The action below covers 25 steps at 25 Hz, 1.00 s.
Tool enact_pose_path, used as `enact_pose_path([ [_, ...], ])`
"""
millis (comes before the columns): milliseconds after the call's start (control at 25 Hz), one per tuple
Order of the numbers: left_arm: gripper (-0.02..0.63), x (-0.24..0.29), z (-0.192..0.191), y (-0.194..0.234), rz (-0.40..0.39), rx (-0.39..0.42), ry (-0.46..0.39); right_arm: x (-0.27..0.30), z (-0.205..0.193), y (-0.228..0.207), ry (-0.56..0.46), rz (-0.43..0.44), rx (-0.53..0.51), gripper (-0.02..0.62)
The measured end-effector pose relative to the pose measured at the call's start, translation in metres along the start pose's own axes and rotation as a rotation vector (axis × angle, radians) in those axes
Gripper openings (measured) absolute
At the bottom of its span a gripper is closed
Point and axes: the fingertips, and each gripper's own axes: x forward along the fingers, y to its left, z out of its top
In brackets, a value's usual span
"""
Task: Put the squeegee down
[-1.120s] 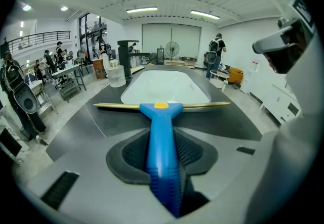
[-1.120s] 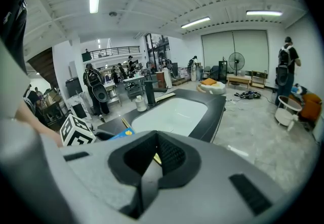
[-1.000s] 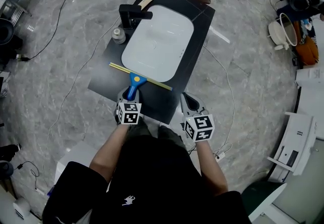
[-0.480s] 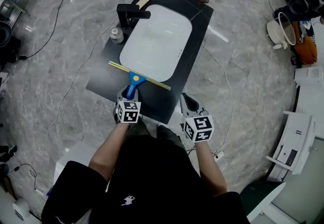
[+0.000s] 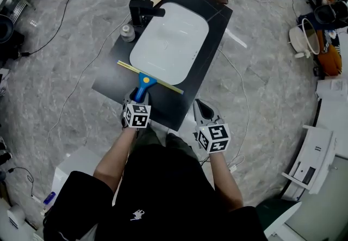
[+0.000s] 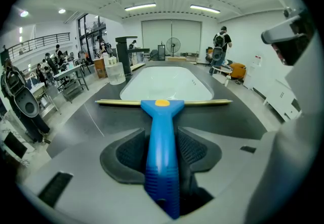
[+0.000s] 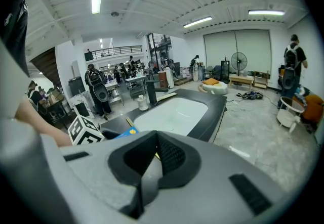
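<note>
The squeegee (image 5: 143, 83) has a blue handle and a thin yellow blade. It lies on the black counter (image 5: 213, 28), with the blade across the near rim of the white sink basin (image 5: 169, 38). My left gripper (image 5: 138, 97) sits at the handle's end. In the left gripper view the blue handle (image 6: 162, 132) runs between the jaws, which are opening; the pads stand just off its sides. My right gripper (image 5: 202, 110) hovers at the counter's near right corner, shut and empty (image 7: 151, 161).
A black faucet (image 5: 144, 12) and a small jar (image 5: 127, 32) stand at the basin's left side. Cables run over the marble floor around the counter. White appliances (image 5: 312, 158) stand at the right. People and equipment fill the far hall.
Both hands and the squeegee keep their places; only the head camera has shifted slightly.
</note>
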Motion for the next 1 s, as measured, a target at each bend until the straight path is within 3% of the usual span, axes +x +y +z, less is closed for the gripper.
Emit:
enact_pose_path([
  [120,0.27,-0.01,0.0,0.0,-0.012,-0.028,-0.023,-0.003,0.001,0.0,-0.013,0.031,-0.005,0.002],
  [320,0.271,-0.049,0.005,0.0,0.031,-0.059,-0.096,-0.014,0.006,0.001,-0.05,0.094,-0.016,0.002],
  [480,0.235,-0.089,0.016,-0.006,0.092,-0.087,-0.159,-0.031,0.008,0.004,-0.083,0.151,-0.035,0.002],
  [680,0.143,-0.136,0.034,-0.013,0.189,-0.115,-0.238,-0.051,0.02,0.011,-0.14,0.235,-0.072,0.002],
  [1000,0.043,-0.203,0.048,-0.042,0.284,-0.171,-0.351,-0.088,0.027,0.014,-0.214,0.335,-0.1,0.002],
])
